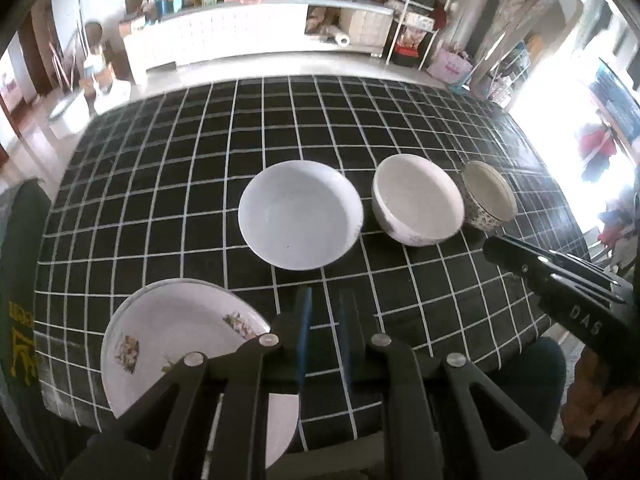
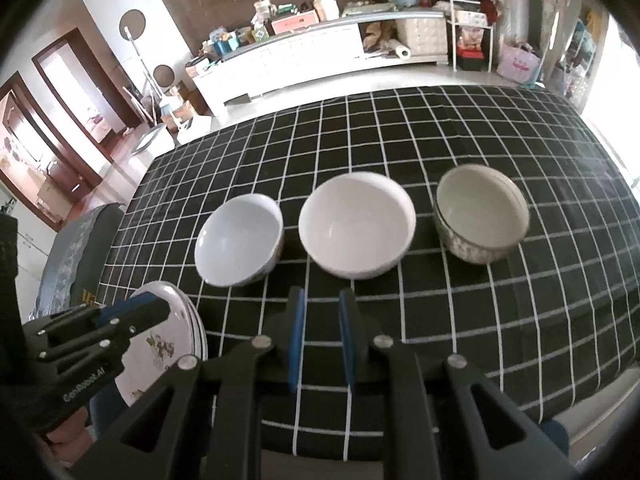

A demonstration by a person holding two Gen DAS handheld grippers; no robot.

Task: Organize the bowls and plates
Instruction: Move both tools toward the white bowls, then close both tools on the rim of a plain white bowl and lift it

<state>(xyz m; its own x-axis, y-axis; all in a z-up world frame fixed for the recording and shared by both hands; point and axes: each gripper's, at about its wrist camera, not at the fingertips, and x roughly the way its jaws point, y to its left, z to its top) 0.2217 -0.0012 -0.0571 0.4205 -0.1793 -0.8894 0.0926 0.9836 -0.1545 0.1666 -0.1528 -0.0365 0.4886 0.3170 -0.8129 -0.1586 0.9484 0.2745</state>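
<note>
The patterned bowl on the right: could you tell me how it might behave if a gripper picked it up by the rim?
The patterned bowl looks like glazed ceramic, so probably rigid, fairly heavy and breakable. Its glossy rim may be slippery between flat fingers. Its tall, steep wall suggests it could tilt if pinched on one side.

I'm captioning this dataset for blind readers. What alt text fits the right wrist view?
Three empty bowls stand in a row on a black tablecloth with a white grid: a pale blue bowl, a white bowl and a patterned bowl. The right gripper, empty with a narrow gap, points toward the white bowl. At lower left, the left gripper hangs over stacked decorated plates.
</note>
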